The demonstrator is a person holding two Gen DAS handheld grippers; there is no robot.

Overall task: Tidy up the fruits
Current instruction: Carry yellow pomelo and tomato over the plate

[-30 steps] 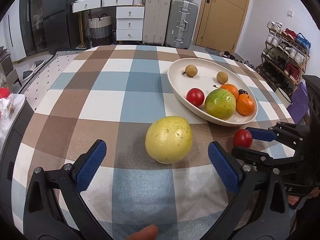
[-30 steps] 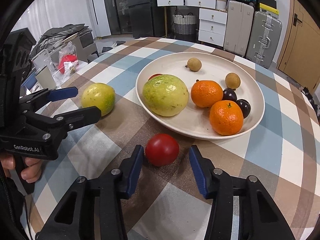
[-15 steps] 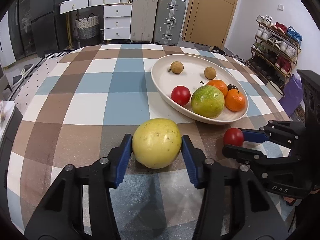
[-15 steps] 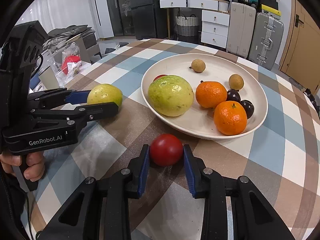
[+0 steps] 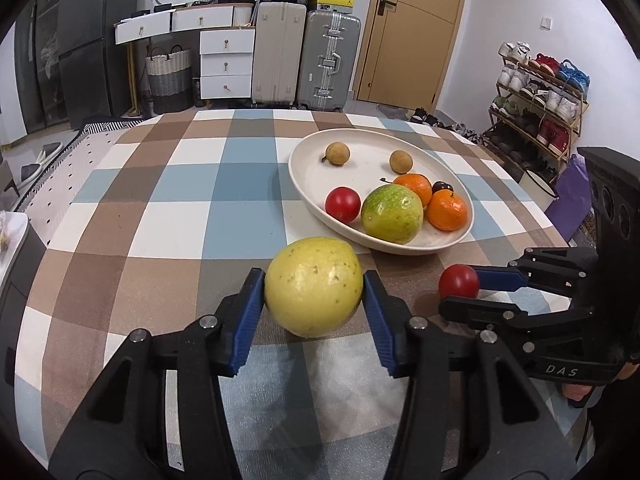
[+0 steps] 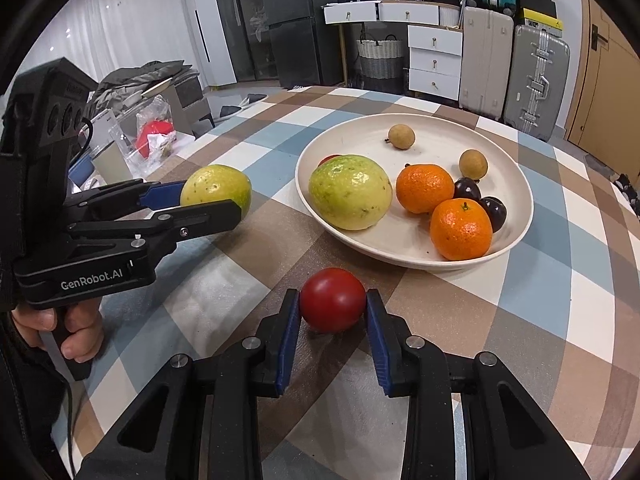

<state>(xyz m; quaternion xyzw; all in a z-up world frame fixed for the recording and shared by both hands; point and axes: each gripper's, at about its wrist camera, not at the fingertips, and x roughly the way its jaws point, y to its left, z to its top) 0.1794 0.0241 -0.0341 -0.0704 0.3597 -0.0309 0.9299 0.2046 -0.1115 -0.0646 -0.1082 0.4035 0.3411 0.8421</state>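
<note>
Gripping is done on both sides, so the step in hand looks like the pick-up itself: each fruit is clamped but seems to rest on the checked surface. The left gripper has its jaws closed on the yellow guava, blue pads pressed to its two flanks. The right gripper has its jaws closed on the loose red tomato in the same way.

Both fruits lie on the near part of the surface, just short of the near rim of the cream plate, the guava toward the left and the tomato toward the right. The plate already carries a green guava, a second tomato, two oranges, two dark plums and two small brown longans.

The next move, as I judge it, calls for lifting each fruit clear of the rim and carrying it forward over the plate. The near half is crowded; bare room shows in the far middle of the plate, between and in front of the longans. The guava is broad and round, so it may roll once set down; a place against the green guava or in the bare hollow would suit.

The two grippers stand near each other side by side, so lifting one first would spare a knock. The surface's left and far parts lie bare; its right edge is near the right gripper.
</note>
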